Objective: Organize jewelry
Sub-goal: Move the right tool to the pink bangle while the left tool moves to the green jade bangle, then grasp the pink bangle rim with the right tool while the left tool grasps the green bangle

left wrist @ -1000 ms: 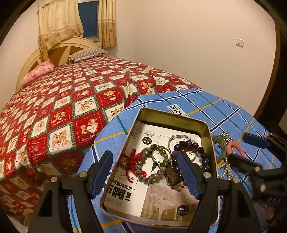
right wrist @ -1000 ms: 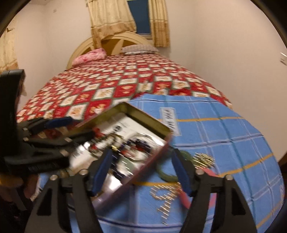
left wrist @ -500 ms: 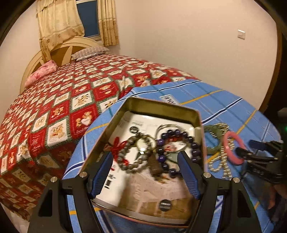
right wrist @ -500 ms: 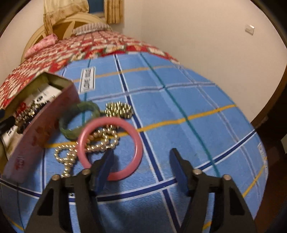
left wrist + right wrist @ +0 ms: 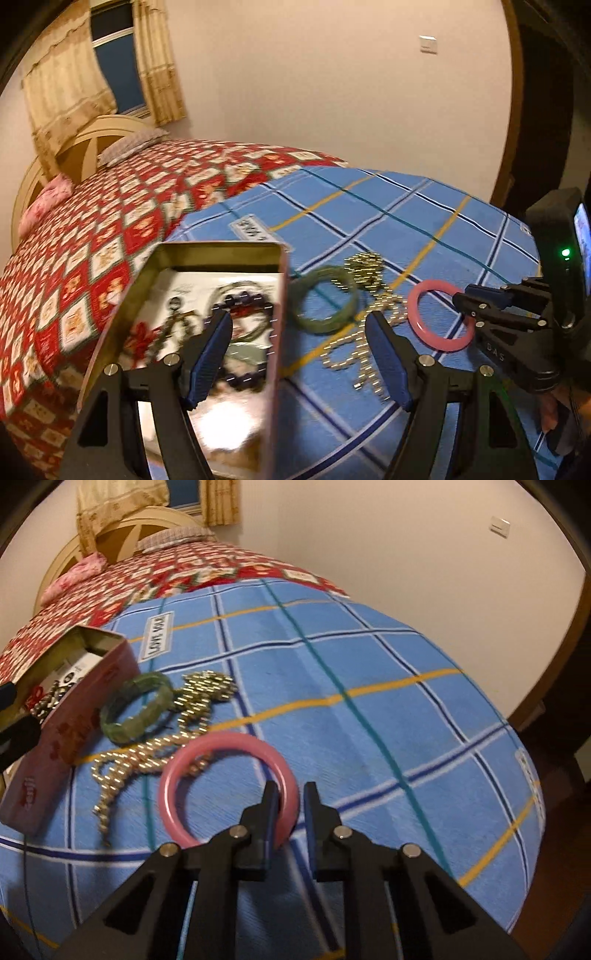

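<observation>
Pink smooth bangle (image 5: 192, 779) pinched in right gripper (image 5: 290, 805) jaws, left gripper (image 5: 299, 354) jaws spread wide.

"LOVE YOU" label (image 5: 159, 637) on blue cloth (image 5: 332, 672)

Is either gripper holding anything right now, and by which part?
The right gripper has its fingers closed across the near rim of the pink plastic bangle, one finger inside the ring. The left gripper is open, holding nothing.

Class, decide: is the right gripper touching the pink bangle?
Touching. In the right wrist view the right gripper has its fingers closed on the rim of the pink bangle, one inside the ring and one outside.
</observation>
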